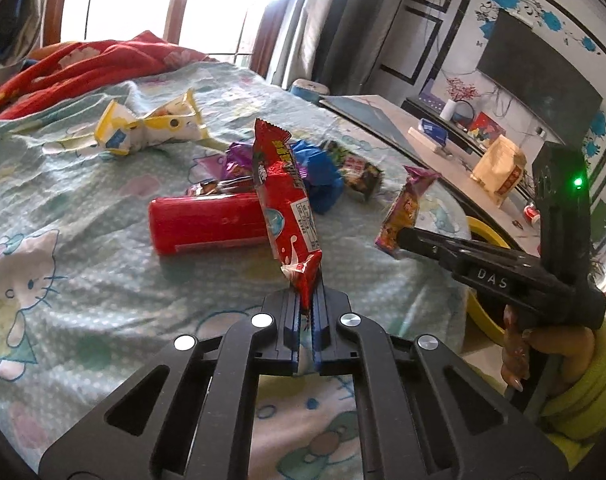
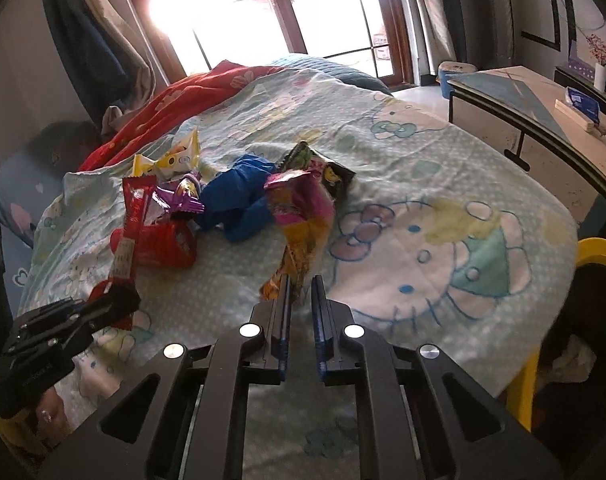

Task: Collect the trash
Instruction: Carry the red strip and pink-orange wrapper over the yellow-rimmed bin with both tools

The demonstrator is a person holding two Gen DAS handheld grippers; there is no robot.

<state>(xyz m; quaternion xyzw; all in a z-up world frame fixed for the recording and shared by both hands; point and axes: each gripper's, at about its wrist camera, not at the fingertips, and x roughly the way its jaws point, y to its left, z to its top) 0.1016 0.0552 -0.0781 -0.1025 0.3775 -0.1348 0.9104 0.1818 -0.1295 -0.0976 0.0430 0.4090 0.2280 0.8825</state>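
Fingers (image 1: pixel 293 312) of each gripper pinch a wrapper's lower end: red wrapper (image 1: pixel 285 196) left, pink wrapper (image 2: pixel 303 216) right.

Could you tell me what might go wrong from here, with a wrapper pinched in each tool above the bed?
1. The left tool grips only the bottom corner of the tall red wrapper, so it may flop over or slip out.
2. The right tool holds the pink and orange wrapper by a thin edge; it could drop short of the yellow bin beside the bed.
3. The dangling red wrapper hangs close to the red case and might snag it.
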